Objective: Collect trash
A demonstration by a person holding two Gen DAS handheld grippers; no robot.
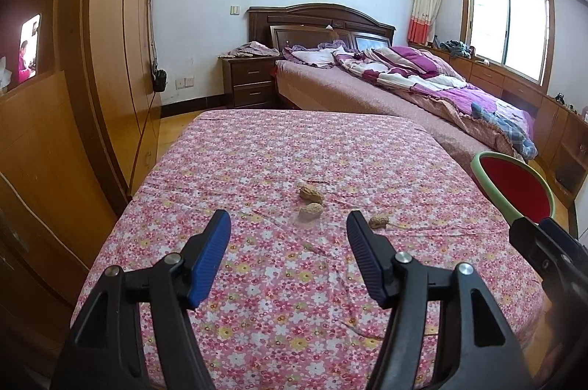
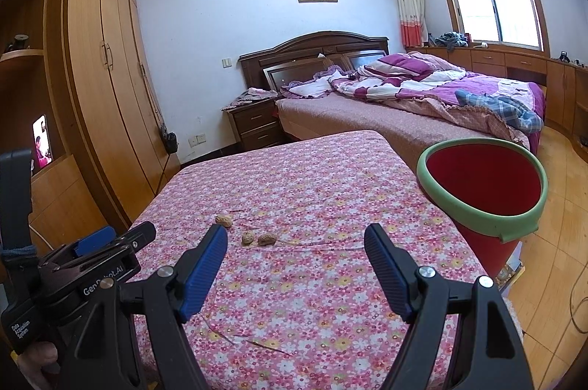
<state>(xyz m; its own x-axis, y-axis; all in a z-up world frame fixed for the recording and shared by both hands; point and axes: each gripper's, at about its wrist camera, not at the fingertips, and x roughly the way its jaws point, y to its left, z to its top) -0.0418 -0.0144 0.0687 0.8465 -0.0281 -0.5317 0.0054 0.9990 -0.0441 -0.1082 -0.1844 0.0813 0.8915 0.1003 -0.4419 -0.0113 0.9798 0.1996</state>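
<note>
Three peanut shells lie on the pink floral tablecloth (image 1: pixel 279 309): one (image 1: pixel 311 193) farthest, one (image 1: pixel 311 210) just nearer, one (image 1: pixel 379 220) to the right. My left gripper (image 1: pixel 288 217) hovers open just short of the middle shell, with nothing between its blue pads. In the right wrist view the same shells (image 2: pixel 223 220) (image 2: pixel 247 238) (image 2: pixel 267 239) lie ahead and left of my right gripper (image 2: pixel 297 231), which is open and empty. A red bin with a green rim (image 2: pixel 477 212) stands at the table's right edge, mouth tipped toward me. The left gripper (image 2: pixel 125 237) shows at the lower left.
A thin twig (image 2: pixel 257 342) lies on the cloth near the front. A wooden wardrobe (image 1: pixel 110 41) lines the left wall. Beyond the table are a bed (image 1: pixel 404 89) with purple quilts and a nightstand (image 1: pixel 250 81). Wooden floor (image 2: pixel 551 261) shows right of the bin.
</note>
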